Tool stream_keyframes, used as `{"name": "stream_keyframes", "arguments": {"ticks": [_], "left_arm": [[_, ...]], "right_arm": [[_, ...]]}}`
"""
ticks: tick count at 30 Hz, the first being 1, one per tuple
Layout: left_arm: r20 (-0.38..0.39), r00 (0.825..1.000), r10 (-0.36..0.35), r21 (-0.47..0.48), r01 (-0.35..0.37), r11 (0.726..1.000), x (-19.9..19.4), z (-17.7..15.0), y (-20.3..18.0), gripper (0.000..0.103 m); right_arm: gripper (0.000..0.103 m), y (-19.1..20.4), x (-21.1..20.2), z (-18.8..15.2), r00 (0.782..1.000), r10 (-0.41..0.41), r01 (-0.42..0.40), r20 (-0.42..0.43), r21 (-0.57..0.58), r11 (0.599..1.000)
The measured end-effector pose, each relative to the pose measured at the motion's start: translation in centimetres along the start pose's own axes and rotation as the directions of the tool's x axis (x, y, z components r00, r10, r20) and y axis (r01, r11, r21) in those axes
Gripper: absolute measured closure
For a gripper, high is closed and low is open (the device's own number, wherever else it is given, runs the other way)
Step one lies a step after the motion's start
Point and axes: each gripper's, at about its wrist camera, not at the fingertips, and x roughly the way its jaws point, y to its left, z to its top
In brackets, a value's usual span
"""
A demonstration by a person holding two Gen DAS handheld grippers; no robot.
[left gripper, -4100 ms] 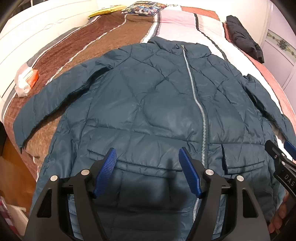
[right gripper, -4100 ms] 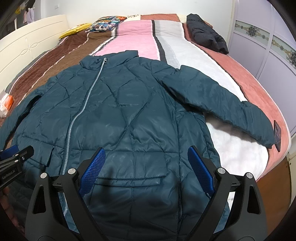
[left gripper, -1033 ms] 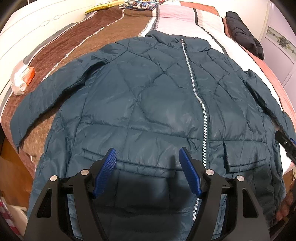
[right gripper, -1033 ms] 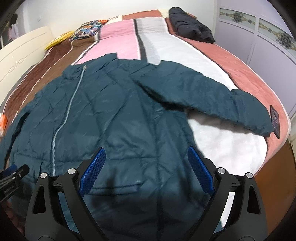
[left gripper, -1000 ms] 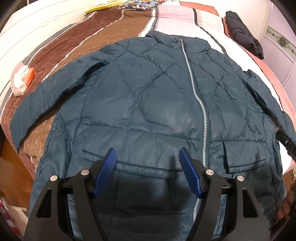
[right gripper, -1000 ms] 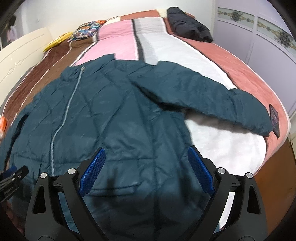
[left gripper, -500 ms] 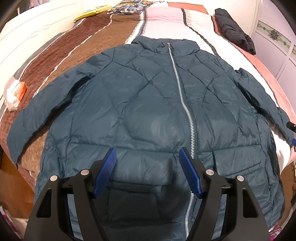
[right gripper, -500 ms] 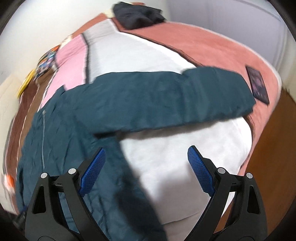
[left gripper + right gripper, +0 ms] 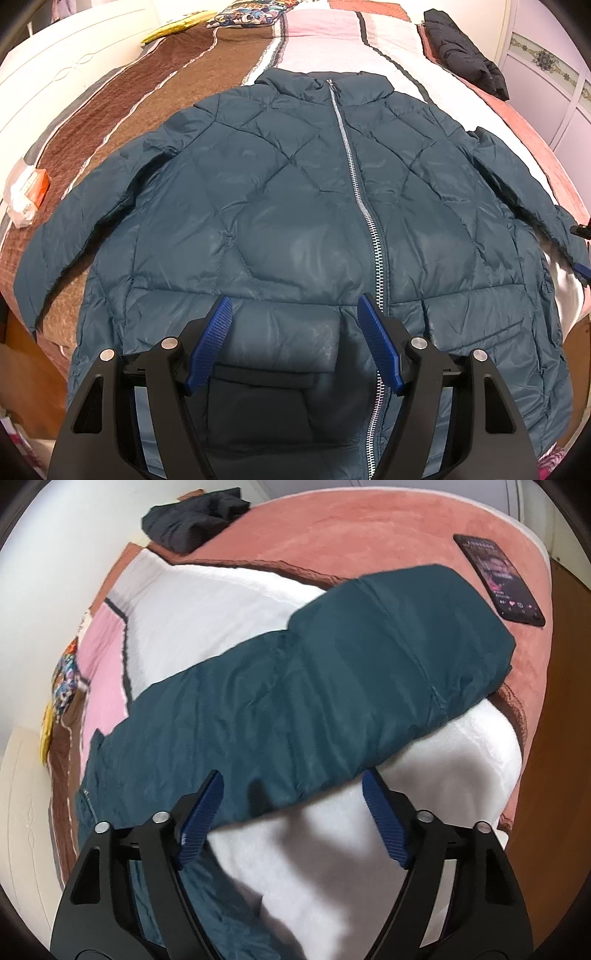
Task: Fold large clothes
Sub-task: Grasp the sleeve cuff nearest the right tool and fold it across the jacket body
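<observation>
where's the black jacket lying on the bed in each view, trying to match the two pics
Left wrist view: the black jacket lies at upper right, on the salmon stripe of the bedspread, beyond the teal jacket.
Right wrist view: it lies at top, left of centre, on the far part of the bed.
Shared landmark: the teal jacket's sleeve, at right edge in the left view, fills mid-frame in the right view.

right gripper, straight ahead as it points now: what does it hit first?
Most likely the teal jacket's sleeve, lying right ahead of the open right gripper; depth is unclear, so possibly the white blanket beside it.
</observation>
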Motion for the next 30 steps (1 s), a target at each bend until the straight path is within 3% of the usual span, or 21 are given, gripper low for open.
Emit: {"name": "stream_keyframes", "arguments": {"ticks": [5, 8, 11, 17, 21, 23, 25, 30], "left_arm": [[-0.007, 1.000, 0.002, 0.003, -0.002, 1.000, 0.1, 0.0, 0.0, 0.034], [-0.011, 1.000, 0.002, 0.001, -0.002, 1.000, 0.3, 0.0, 0.1, 0.034], [-0.014, 1.000, 0.000, -0.005, 0.000, 1.000, 0.3, 0.0, 0.2, 0.034], [-0.009, 1.000, -0.010, -0.017, 0.010, 1.000, 0.4, 0.1, 0.5, 0.034], [0.003, 1.000, -0.016, -0.049, 0.016, 0.999, 0.4, 0.3, 1.6, 0.034], [0.010, 1.000, -0.017, -0.066, 0.017, 0.998, 0.3, 0.3, 2.2, 0.034], [0.017, 1.000, -0.016, -0.087, 0.018, 0.996, 0.2, 0.4, 3.0, 0.034], [0.035, 0.999, -0.009, -0.135, 0.013, 0.991, -0.1, 0.3, 5.1, 0.034]], "right_arm": [[0.071, -0.6, 1.1, 0.5, 0.999, -0.052, 0.052, 0.012, 0.011, 0.999], [0.088, -0.5, 0.8, 0.7, 0.998, -0.035, 0.036, 0.045, -0.021, 0.999], [0.093, 1.0, -0.4, 0.5, 0.992, -0.041, 0.052, 0.120, -0.094, 0.994], [0.094, 7.2, -4.5, 0.0, 0.953, -0.002, 0.100, 0.301, -0.310, 0.945], [0.094, 13.7, -6.6, -1.8, 0.923, 0.102, 0.114, 0.371, -0.517, 0.848], [0.094, 17.4, -7.4, -3.8, 0.909, 0.170, 0.120, 0.381, -0.629, 0.768], [0.094, 21.0, -7.7, -6.3, 0.901, 0.246, 0.104, 0.358, -0.728, 0.678], [0.094, 27.2, -5.9, -11.6, 0.914, 0.349, -0.013, 0.209, -0.843, 0.538]]}}
